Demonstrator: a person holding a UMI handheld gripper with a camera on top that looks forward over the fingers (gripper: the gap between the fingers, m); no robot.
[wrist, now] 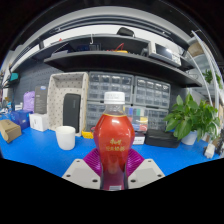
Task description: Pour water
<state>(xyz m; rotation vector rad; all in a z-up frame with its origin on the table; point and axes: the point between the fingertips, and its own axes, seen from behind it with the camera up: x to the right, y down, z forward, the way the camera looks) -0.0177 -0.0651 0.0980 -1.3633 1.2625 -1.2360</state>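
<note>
One bottle (114, 140) upright, clamped between gripper (114, 168) fingers.

1. The red bottle (114, 146), at twelve o'clock between the gripper's fingers, carries a label with small pale markings; no word can be read.
2. No other text, number or sign is legible anywhere.

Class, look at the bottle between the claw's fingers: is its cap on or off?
On. The bottle stands upright with its white cap seated on the neck, red liquid reaching its shoulder.
</note>
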